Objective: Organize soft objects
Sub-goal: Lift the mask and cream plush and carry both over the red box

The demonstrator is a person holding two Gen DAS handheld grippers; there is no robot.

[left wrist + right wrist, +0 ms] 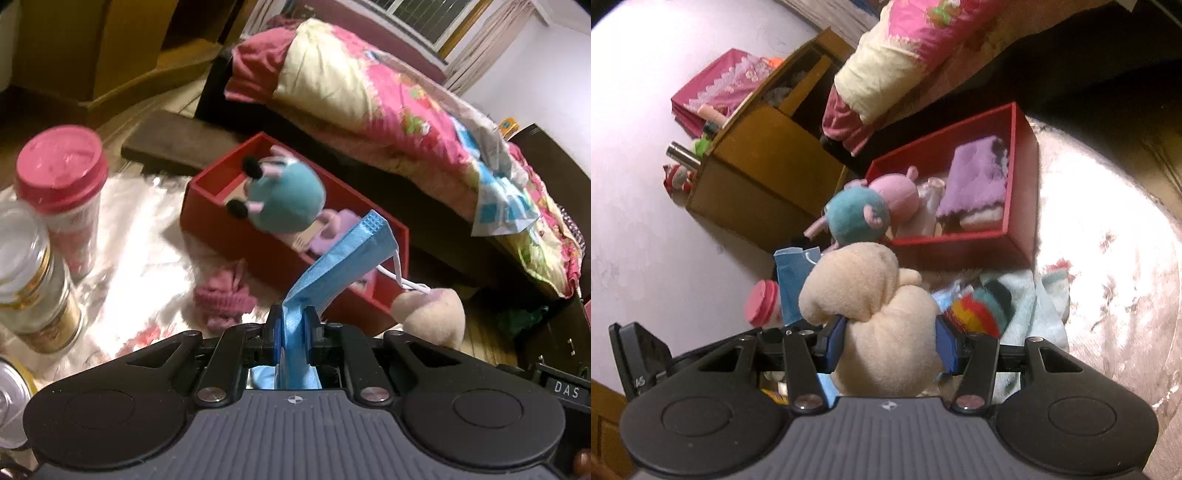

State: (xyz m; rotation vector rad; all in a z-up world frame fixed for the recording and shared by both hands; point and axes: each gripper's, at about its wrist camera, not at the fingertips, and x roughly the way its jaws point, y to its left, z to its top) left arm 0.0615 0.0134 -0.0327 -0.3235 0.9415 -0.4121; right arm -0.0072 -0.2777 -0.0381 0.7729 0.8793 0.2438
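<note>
Blue pleated face mask (334, 258) is pinched between the closed jaws of the left gripper (293, 325) in the left wrist view, reaching out over the red box (236, 232) where a teal plush (286, 199) sits; white letters "DAS" (567, 389) show on a black block at lower right. From the right wrist view, the right gripper (890, 341) has its jaws clamped on a cream plush (882, 317), held short of the red box (1021, 236), which holds a purple cloth (975, 181) and a pink plush (897, 192).
</note>
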